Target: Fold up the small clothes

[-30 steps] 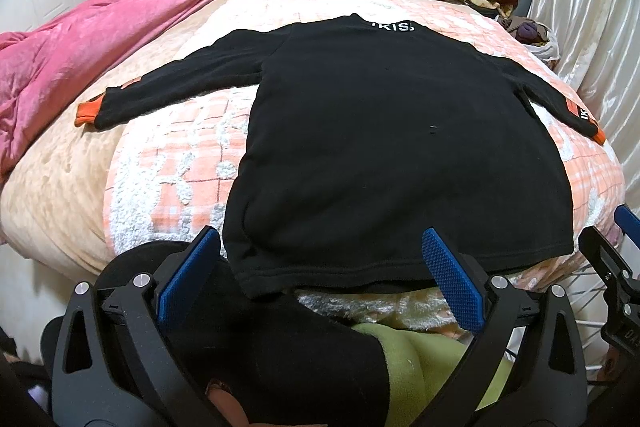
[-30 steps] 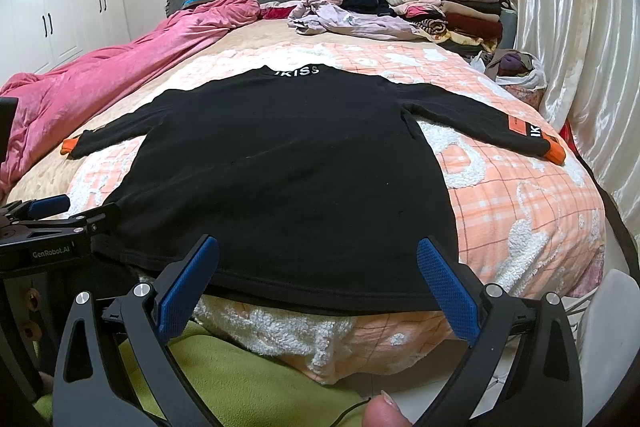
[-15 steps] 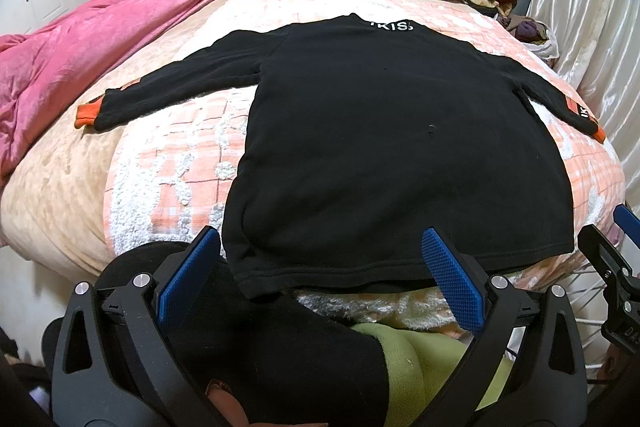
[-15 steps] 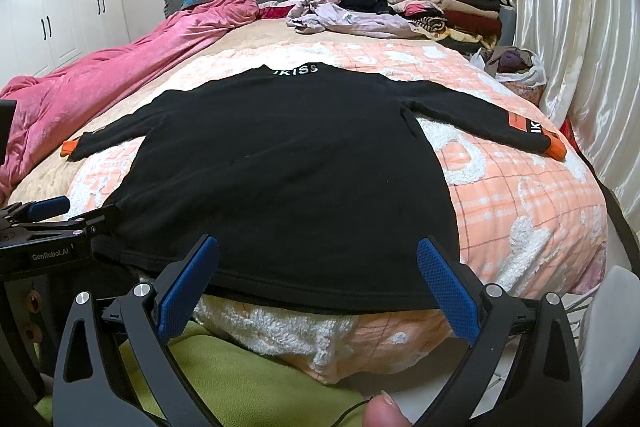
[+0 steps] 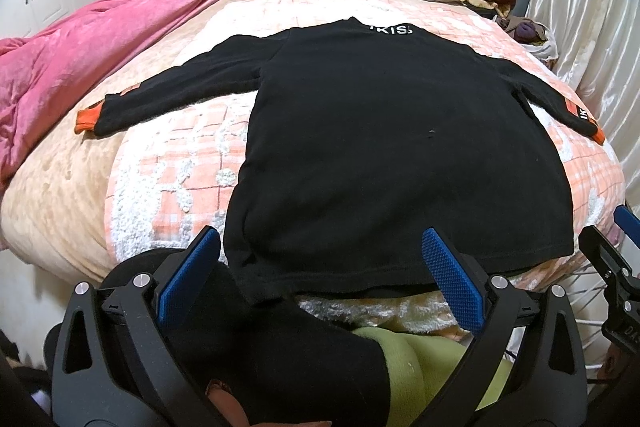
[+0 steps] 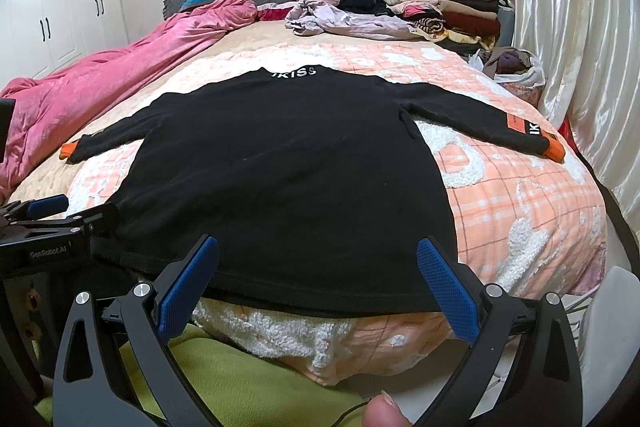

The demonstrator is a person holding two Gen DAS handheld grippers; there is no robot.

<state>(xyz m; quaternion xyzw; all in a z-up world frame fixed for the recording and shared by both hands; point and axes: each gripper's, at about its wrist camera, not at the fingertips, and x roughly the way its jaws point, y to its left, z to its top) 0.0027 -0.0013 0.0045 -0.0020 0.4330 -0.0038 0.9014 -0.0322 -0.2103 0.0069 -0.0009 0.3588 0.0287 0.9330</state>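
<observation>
Across the foot of the bed, a black long-sleeved top [image 5: 392,147] is lying flat, back up, with its white-lettered collar pointing to 12 o'clock and its hem running along the bed's near edge at 6 o'clock. Both sleeves are stretching out sideways, the orange cuffs [image 5: 86,119] ending at about 9 and 3 o'clock, so the whole garment is reading as spread and smoothed, ready for a first fold that has not yet been made. It is resting on a peach-and-white checked blanket [image 6: 520,195], which is giving it a soft, even base.

Just short of the hem, the left gripper [image 5: 320,275] is hovering with its jaws wide and nothing between them, lined up toward the hem's left part. The right gripper [image 6: 320,275] is doing likewise, jaws wide and empty, facing the hem's right part; probably the pair is posed for taking the garment from this near edge.

Farther off, a pink quilt [image 5: 100,39] is bunching along 10 o'clock, and a stack of folded clothes [image 6: 448,11] is sitting at 1 o'clock by the headboard, well apart.
</observation>
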